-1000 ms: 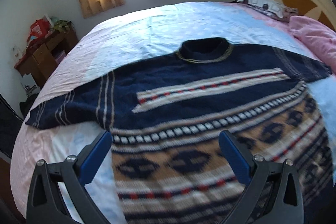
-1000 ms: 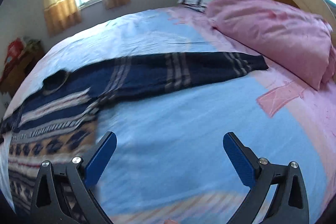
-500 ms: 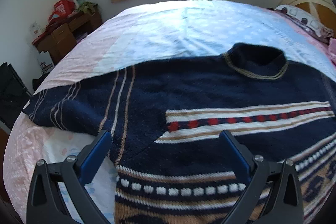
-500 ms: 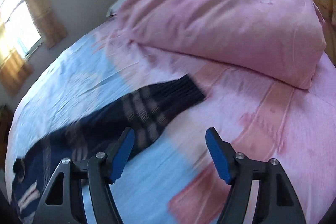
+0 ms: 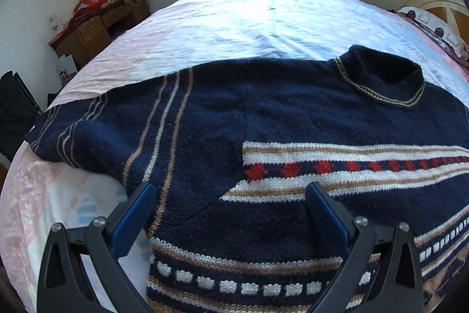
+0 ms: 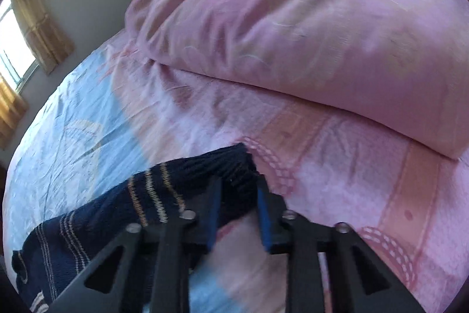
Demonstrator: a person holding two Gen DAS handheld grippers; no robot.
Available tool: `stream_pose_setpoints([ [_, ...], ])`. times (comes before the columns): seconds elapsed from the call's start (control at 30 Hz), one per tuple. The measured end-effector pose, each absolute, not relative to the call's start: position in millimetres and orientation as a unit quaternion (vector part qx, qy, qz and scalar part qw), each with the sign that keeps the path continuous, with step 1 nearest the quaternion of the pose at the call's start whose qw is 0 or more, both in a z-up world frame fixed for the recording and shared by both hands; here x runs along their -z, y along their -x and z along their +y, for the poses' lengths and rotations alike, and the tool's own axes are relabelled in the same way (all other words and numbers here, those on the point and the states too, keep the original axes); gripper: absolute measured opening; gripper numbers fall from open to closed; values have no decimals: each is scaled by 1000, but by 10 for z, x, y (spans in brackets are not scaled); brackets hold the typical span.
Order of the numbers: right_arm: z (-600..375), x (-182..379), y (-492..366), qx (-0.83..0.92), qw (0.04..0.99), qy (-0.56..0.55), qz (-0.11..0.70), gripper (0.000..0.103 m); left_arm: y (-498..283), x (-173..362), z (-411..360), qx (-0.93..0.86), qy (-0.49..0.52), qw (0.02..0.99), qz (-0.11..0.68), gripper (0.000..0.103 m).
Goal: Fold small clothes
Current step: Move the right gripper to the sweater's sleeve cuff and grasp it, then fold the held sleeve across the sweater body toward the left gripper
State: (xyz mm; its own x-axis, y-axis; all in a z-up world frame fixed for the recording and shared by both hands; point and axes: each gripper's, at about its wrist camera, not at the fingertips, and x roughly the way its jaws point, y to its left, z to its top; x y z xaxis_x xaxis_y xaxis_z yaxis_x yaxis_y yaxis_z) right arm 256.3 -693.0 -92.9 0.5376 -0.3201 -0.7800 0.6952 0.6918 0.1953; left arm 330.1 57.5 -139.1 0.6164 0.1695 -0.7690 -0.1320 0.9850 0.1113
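- The navy knitted sweater with tan, white and red patterned bands [image 5: 293, 119] lies spread flat on the bed with the pale blue and pink patterned sheet [image 5: 234, 19]; in the left wrist view its hem runs off the frame at 5 o'clock and its far sleeve is cut off at 3 o'clock.
- Its ribbed collar with thin tan stripes [image 5: 384, 78] sits toward 1 o'clock, and the near sleeve [image 5: 88, 137] reaches out to 9 o'clock, ending at the bed's edge.
- In the right wrist view the picture is blurred; only the other sleeve's dark ribbed cuff [image 6: 231, 169] and its striped length toward 8 o'clock can be made out.
- The left hand-held gripper [image 5: 228, 204] hovers low over the sweater near the armpit, blue pads spread wide, holding nothing.
- The right hand-held gripper [image 6: 237, 204] points toward 12 o'clock, its blue pads drawn in close around the cuff; whether they press it firmly is hard to tell.
- A large pink quilted duvet [image 6: 307, 28] fills the frame from 12 to 3 o'clock beyond the cuff.
- A brown wooden desk with red clutter [image 5: 96, 22] stands at 10 o'clock beside the bed.
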Motion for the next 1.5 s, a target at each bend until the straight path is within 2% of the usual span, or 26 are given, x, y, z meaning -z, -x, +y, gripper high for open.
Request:
stream_pose_setpoints([
  [0.23, -6103, 407, -2849, 242, 889, -166, 351, 7, -3178, 1251, 607, -64, -3, 909, 412, 103],
  [0.53, -4123, -85, -3476, 70, 940, -44, 332, 6, -2957, 1064, 650, -28, 16, 921, 388, 103],
  [0.67, -3113, 38, -3684, -17, 940, -4, 342, 5, -2892, 1028, 682, -22, 15, 923, 383, 103],
  [0.87, -1868, 508, -3683, -117, 925, 39, 358, 5, -2875, 983, 721, -24, 14, 924, 382, 103],
  [1.0, -1539, 864, -3735, -148, 913, 30, 379, 6, -2921, 949, 664, -18, 15, 922, 386, 103],
  [1.1, -1643, 1000, -3708, -170, 898, -5, 406, 10, -2970, 920, 552, -3, 19, 920, 392, 103],
  [1.13, -1761, 993, -3658, -173, 897, -20, 406, 19, -2976, 914, 511, 2, 21, 920, 392, 103],
  [1.17, -1918, 964, -3590, -172, 899, -31, 402, 41, -2990, 901, 442, 9, 21, 920, 392, 103],
  [1.23, -2201, 897, -3441, -160, 905, -49, 391, 72, -3027, 884, 274, 26, 14, 919, 393, 103],
  [1.37, -2909, 685, -3074, -103, 935, -70, 332, 72, -3201, 924, -128, 61, 5, 910, 410, 103],
  [1.5, -3319, 666, -2863, -31, 955, -59, 290, 72, -3443, 982, -531, 89, 13, 895, 437, 96],
])
